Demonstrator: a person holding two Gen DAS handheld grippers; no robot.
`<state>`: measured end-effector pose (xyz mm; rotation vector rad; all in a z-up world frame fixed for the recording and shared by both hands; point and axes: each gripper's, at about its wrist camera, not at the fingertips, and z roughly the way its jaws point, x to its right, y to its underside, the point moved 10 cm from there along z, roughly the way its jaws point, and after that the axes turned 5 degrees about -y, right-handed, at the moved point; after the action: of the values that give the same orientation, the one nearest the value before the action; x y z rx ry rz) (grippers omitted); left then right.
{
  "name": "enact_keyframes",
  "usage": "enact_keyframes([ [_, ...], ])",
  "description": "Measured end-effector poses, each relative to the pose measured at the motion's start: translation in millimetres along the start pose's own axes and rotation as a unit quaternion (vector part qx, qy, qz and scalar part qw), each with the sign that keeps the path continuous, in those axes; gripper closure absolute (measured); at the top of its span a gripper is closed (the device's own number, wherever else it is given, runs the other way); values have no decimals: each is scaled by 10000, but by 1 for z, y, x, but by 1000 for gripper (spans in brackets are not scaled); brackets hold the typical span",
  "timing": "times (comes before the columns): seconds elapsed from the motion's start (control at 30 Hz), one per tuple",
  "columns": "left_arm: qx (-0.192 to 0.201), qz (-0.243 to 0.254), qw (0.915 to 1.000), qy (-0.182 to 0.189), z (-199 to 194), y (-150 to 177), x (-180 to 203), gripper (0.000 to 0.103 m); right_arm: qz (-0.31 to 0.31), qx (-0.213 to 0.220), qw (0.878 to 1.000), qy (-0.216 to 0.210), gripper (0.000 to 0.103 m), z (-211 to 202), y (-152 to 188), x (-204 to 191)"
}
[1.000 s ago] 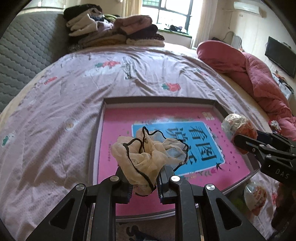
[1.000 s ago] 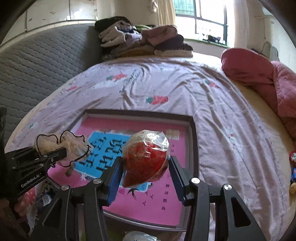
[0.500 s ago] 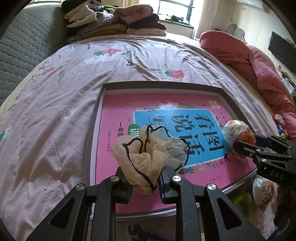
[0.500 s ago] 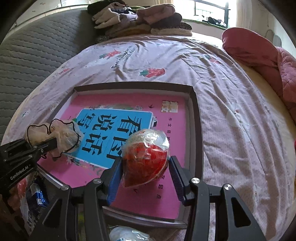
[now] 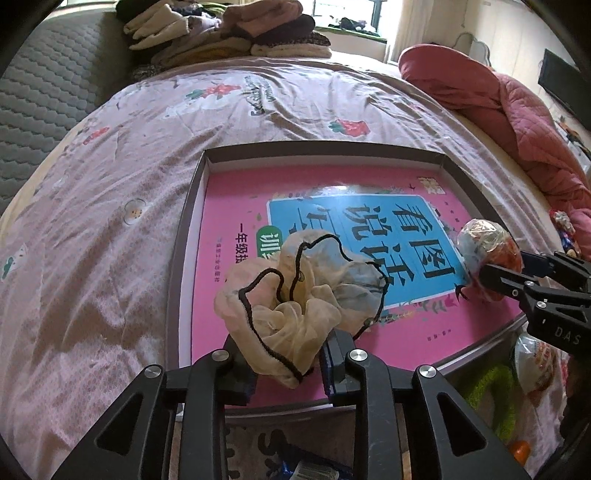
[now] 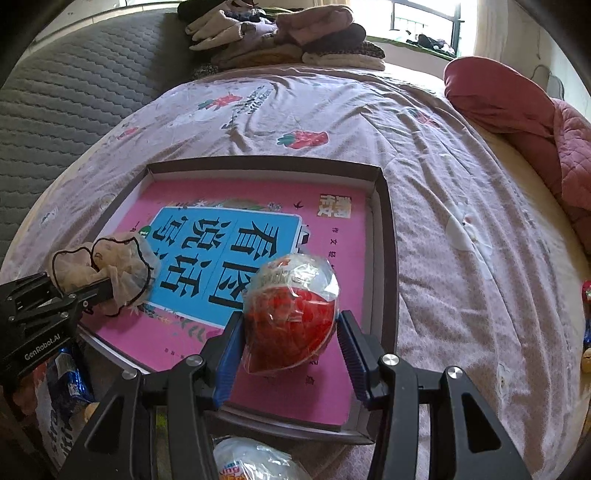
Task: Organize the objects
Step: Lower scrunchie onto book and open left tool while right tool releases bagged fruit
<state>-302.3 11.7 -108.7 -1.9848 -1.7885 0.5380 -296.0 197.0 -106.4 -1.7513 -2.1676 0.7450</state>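
Ahead of me: bed under mauve strawberry-print sheet (image 5: 155,206), grey quilted headboard (image 6: 62,96), folded clothes pile (image 5: 225,33), red quilted duvet (image 5: 517,110), bright daylit window (image 6: 424,18)

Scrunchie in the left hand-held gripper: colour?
Cream scrunchie with black edging; left wrist view shows it best.

I count one tray (image 5: 184,236), one book (image 5: 236,206), one scrunchie (image 5: 295,295), two wrapped eggs: (image 6: 291,314), (image 6: 251,461), two grippers: (image 5: 284,369), (image 6: 288,343).

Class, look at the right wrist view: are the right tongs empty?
No: the right tongs grip a red plastic-wrapped egg-shaped toy above the pink book.
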Motion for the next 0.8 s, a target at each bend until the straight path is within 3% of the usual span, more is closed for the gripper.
enact_keyframes([
  [0.47,-69,-45,10000,-37,0,2,-3,58,157,23,9999,-17,52,-3,1,5],
  [0.8,236,-255,9992,173,-15,-10,-5,49,176,194,9997,-31,52,-11,-6,6],
])
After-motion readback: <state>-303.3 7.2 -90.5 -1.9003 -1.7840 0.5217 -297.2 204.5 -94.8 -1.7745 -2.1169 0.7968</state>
